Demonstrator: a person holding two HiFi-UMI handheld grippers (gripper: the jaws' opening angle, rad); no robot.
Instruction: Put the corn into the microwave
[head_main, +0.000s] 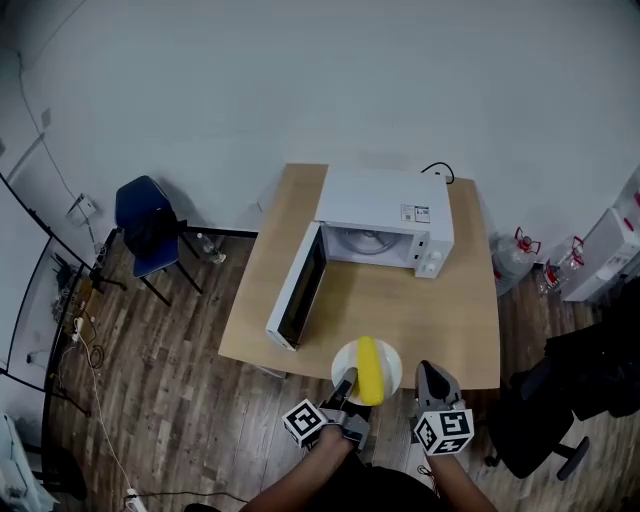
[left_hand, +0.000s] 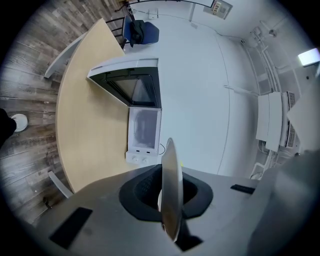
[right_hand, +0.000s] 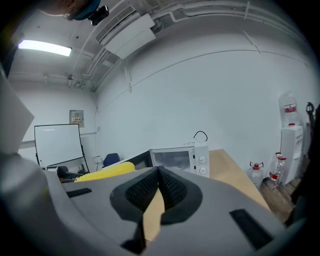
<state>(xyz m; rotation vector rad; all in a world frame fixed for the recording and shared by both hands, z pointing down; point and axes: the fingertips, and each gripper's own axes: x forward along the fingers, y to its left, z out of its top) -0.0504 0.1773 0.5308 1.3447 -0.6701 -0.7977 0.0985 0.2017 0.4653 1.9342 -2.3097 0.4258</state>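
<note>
Left gripper (head_main: 347, 384): clamped on plate (head_main: 393, 368) rim; we must hold it level.
Corn (head_main: 370, 368): loose, may roll.
Right gripper (head_main: 432, 378): closed, empty.

Office-type room. Indicators: wall whiteboard (right_hand: 57, 145); microwave (head_main: 385, 210) on a table (head_main: 285, 212); blue chair (head_main: 148, 225) at 9 o'clock of the table; water dispenser (head_main: 605, 250) and water bottles (head_main: 515, 252) at 3 o'clock; plank floor (head_main: 180, 360); plain white walls (head_main: 300, 80).

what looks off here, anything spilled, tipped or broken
Nothing stands out. The yellow corn cob lies on the round white plate, which the left gripper holds by its rim. The white microwave stands upright on the wooden table, its door open.
</note>
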